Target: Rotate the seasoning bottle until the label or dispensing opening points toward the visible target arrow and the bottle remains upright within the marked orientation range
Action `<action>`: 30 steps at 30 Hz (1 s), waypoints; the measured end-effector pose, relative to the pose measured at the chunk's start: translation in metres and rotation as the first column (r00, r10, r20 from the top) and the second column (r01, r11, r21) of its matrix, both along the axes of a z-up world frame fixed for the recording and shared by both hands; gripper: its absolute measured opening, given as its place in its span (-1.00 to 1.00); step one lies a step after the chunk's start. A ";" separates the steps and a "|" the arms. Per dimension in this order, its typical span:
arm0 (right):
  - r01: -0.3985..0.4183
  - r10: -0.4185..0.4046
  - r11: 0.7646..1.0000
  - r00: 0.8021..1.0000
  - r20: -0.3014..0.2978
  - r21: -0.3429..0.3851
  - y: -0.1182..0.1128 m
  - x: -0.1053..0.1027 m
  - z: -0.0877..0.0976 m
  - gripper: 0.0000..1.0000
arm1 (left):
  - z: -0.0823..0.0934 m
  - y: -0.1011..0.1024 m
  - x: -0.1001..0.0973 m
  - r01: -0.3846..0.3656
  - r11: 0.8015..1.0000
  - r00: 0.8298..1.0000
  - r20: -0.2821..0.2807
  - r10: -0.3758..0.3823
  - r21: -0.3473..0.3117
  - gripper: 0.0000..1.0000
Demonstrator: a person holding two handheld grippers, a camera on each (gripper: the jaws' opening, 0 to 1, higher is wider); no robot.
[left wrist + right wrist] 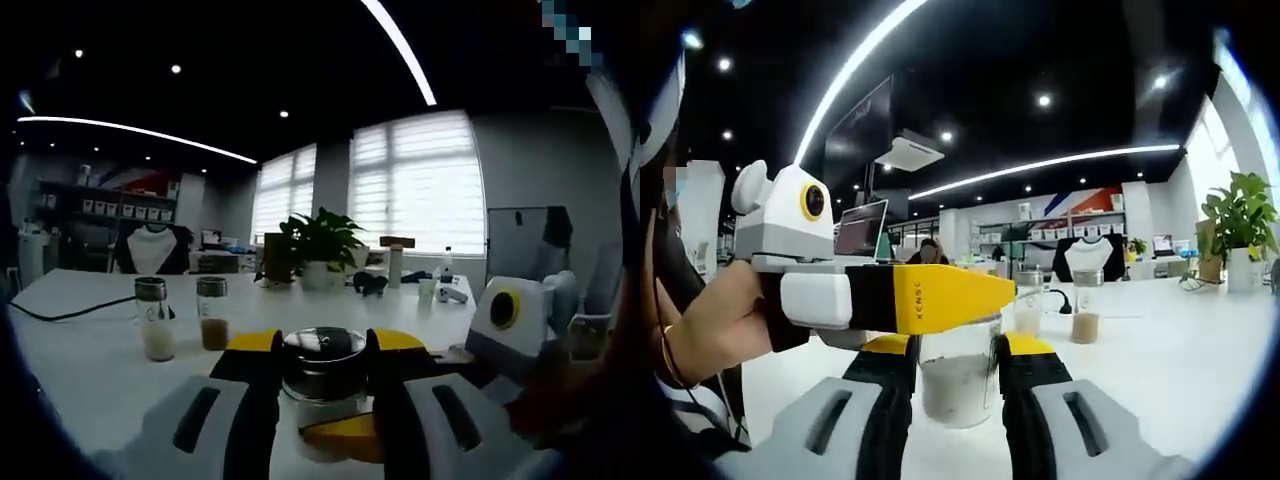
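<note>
A glass seasoning bottle (pixel 322 378) with a dark lid stands upright on the white table (pixel 80 370). My left gripper (pixel 322 345) is shut on its lid, a yellow-tipped jaw pressed against each side. In the right gripper view the bottle (pixel 958 392) holds pale powder, and my right gripper (pixel 958 350) is shut on its body. There the left gripper (pixel 975 297), held by a hand, reaches in from the left across the bottle's top. In the left gripper view the right gripper (pixel 338 428) comes in low from the right.
Two more glass bottles stand further along the table, one with white contents (pixel 153 318) (pixel 1028 300) and one with brown (pixel 212 312) (pixel 1086 305). A black cable (pixel 60 312) lies at the left. A potted plant (pixel 320 245) and small items stand at the far edge.
</note>
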State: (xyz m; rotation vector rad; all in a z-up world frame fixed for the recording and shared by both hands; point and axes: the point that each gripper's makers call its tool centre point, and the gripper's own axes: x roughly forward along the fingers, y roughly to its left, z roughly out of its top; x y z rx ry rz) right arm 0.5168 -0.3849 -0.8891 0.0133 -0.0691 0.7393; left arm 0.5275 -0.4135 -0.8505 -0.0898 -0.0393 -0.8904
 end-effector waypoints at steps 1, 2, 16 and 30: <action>-0.005 0.005 1.000 1.000 0.001 -0.006 0.000 -0.001 0.000 -0.40 | 0.000 0.000 0.000 0.008 1.000 1.000 0.004 -0.008 0.007 -0.30; -0.011 0.011 1.000 1.000 0.002 -0.009 0.000 -0.001 0.000 -0.40 | -0.001 -0.001 -0.001 0.019 1.000 1.000 0.010 -0.019 0.018 -0.30; -0.193 0.193 0.981 0.981 -0.023 0.013 0.008 -0.015 0.000 -0.40 | -0.001 0.006 -0.016 0.182 0.978 0.981 0.045 -0.187 0.105 -0.31; -0.232 0.236 0.971 0.967 -0.097 0.053 0.010 -0.009 -0.013 -0.20 | -0.008 0.014 -0.011 0.207 0.976 0.978 0.011 -0.208 0.061 -0.31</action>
